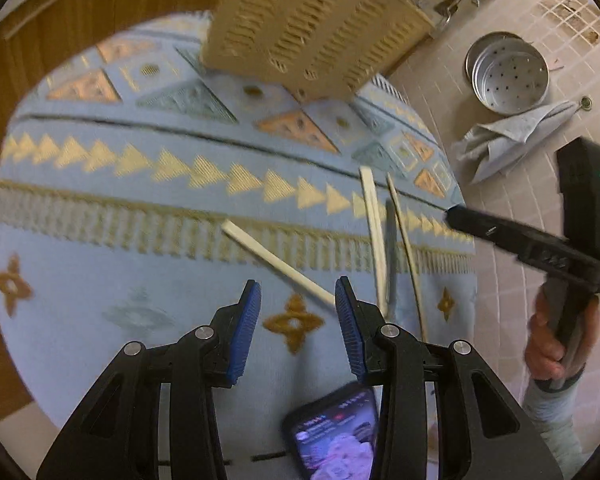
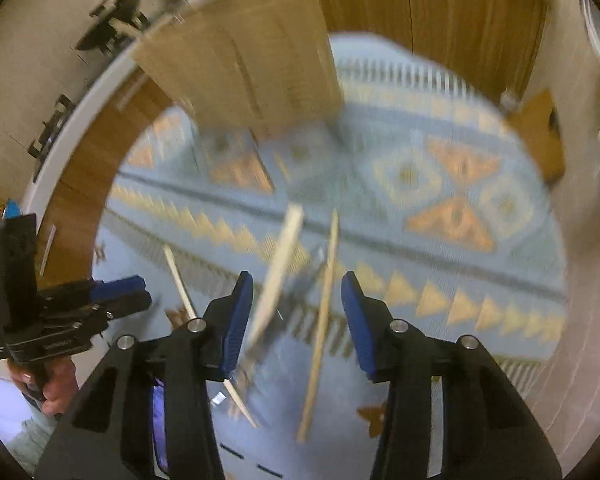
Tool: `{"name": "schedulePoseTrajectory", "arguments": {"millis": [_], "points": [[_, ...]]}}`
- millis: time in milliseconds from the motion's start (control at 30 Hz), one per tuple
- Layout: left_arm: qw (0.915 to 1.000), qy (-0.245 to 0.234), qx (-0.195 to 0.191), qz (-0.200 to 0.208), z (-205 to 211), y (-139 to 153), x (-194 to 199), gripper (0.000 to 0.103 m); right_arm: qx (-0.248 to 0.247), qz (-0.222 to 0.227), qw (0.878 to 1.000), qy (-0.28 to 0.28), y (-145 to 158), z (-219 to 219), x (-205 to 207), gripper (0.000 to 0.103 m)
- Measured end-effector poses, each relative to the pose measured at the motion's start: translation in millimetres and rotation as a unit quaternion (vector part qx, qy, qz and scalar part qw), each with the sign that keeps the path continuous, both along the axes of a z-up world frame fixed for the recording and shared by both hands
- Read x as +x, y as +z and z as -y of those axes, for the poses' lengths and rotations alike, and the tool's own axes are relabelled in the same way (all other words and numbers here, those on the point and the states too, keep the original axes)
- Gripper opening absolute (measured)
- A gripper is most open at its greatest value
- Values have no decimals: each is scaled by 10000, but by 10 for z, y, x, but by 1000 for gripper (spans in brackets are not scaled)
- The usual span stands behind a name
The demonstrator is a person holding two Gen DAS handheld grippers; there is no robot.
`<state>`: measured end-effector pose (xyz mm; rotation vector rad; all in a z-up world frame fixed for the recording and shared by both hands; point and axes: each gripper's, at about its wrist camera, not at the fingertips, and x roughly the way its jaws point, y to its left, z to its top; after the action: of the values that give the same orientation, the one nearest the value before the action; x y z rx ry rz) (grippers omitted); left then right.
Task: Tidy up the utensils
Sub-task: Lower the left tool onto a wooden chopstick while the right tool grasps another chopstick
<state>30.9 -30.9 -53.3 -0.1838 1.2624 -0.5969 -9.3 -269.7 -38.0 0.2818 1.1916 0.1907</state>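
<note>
Several chopsticks (image 1: pixel 278 266) are seen lying loose on a patterned blue mat (image 1: pixel 140 208), just ahead of both tongs. The left gripper (image 1: pixel 298 316) is held tilted down over the mat with its blue pads parted and nothing between them; one pale stick lies slantwise just beyond its tips, and others lie a little further to its right. The right gripper (image 2: pixel 296 312) is also spread, with two sticks (image 2: pixel 324 312) seen in the gap between its pads, though no pad can be seen pressing on them. A slotted beige holder (image 1: pixel 312 24) stands on the mat well ahead of both tongs. The step in hand is judged to be the reach for a first stick. Next, one stick must be singled out, the pads lowered astride it and closed squarely, since thin sticks roll easily.
</note>
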Motion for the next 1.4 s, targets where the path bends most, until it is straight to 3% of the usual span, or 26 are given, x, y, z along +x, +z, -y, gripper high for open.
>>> {"name": "schedulePoseTrajectory", "arguments": {"millis": [233, 567, 767, 833, 1133, 1267, 1400], "points": [[9989, 270, 354, -114, 209, -240, -68, 37, -74, 9, 10000, -33, -91, 109, -122, 43], [9909, 376, 1157, 572, 448, -241, -190, 34, -148, 24, 9998, 142, -102, 66, -240, 43], [9758, 409, 1824, 1135, 616, -268, -353, 34, -336, -130, 9988, 324, -182, -85, -164, 43], [9736, 420, 1909, 1175, 622, -263, -348, 26, -420, -136, 9983, 381, -184, -117, -133, 43], [9797, 525, 1706, 910, 618, -283, -198, 20, -760, -430, 9936, 715, -339, -255, 52, 30], [9797, 581, 1707, 878, 666, -278, -135, 16, -631, -546, 9917, 982, -362, -360, 60, 6], [9853, 665, 1422, 674, 658, -271, 8, 4, -593, -506, 9924, 953, -355, -357, 62, 6]]}}
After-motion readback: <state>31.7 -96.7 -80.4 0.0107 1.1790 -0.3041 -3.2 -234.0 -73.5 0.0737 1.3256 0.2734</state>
